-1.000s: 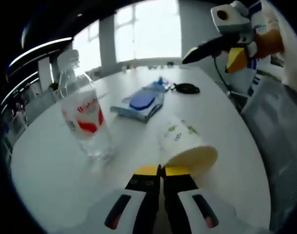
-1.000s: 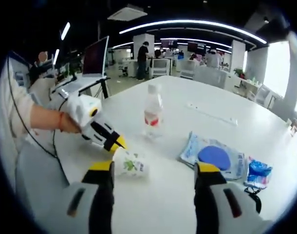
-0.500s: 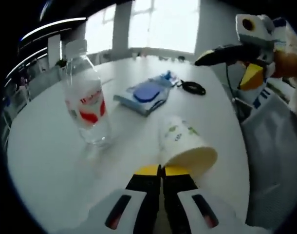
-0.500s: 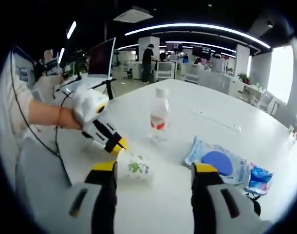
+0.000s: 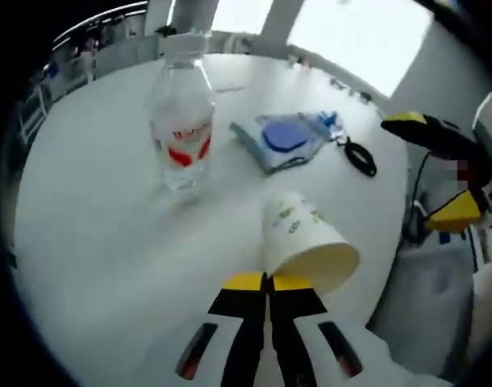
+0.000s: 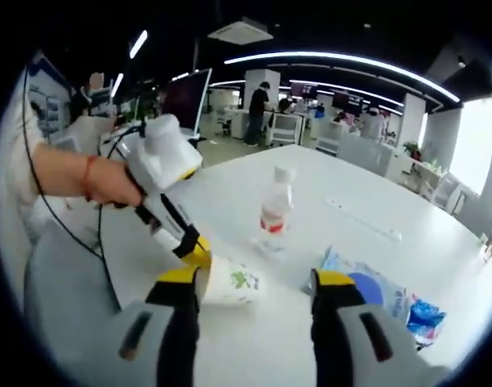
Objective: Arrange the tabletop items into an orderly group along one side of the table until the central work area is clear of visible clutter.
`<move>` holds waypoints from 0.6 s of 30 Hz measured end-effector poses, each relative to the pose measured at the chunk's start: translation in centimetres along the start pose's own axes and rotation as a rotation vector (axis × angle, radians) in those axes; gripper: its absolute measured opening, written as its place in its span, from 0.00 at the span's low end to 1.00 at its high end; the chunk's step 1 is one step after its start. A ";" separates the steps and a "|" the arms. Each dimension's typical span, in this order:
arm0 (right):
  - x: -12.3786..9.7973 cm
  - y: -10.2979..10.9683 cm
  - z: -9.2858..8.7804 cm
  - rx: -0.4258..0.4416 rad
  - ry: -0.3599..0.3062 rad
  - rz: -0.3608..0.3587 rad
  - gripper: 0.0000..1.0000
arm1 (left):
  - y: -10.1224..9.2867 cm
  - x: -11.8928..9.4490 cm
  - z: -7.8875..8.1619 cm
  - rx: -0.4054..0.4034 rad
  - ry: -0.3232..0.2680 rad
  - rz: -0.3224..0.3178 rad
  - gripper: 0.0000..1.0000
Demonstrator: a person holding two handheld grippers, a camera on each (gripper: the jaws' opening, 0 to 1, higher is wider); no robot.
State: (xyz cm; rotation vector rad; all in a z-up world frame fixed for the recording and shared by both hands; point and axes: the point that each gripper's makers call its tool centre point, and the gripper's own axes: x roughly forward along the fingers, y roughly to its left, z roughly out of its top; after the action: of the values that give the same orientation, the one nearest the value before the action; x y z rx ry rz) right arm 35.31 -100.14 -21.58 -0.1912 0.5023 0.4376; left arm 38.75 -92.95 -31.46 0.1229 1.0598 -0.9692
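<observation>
- White table [image 5: 85,242]: wide bare stretch beside left gripper [image 5: 268,282], passable.
- Paper cup [image 5: 306,242] lies tipped right at that gripper's closed jaws, blocks the path straight ahead.
- Water bottle [image 5: 181,121] stands upright beyond the cup, well apart; open lane between them.
- Blue wipes pack [image 5: 282,139] and black cable [image 5: 360,158] farther along, near table edge.
- Right gripper [image 6: 257,282], jaws spread, cup [image 6: 230,284] between them; bare table past bottle [image 6: 274,211].

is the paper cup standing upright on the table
No, the paper cup is tipped on its side, its open mouth facing the left gripper, whose fingers are shut on its rim.
</observation>
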 end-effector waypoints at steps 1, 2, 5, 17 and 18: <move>-0.1 0.1 0.2 -0.001 -0.007 0.000 0.50 | -0.3 -0.1 -0.2 -0.051 0.012 -0.003 0.00; -0.1 0.2 0.3 0.000 -0.008 0.003 0.49 | -0.5 -0.3 -0.4 -0.079 0.020 -0.001 0.00; -0.1 0.8 0.5 -0.048 0.001 0.009 0.48 | -0.9 -0.4 -0.6 -0.109 0.024 0.025 0.00; 0.5 2.8 -0.5 -0.310 0.083 -0.005 0.35 | -3.0 -1.3 -0.3 -0.184 -0.012 0.067 0.00; 0.5 2.5 -1.0 -0.350 0.115 -0.027 0.33 | -3.1 -1.3 -0.4 -0.182 -0.010 0.071 0.00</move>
State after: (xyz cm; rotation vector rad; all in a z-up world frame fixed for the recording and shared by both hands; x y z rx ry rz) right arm 34.13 -97.98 -22.82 -0.5618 0.5331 0.4884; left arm 36.07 -93.82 -29.61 0.0058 1.1217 -0.8054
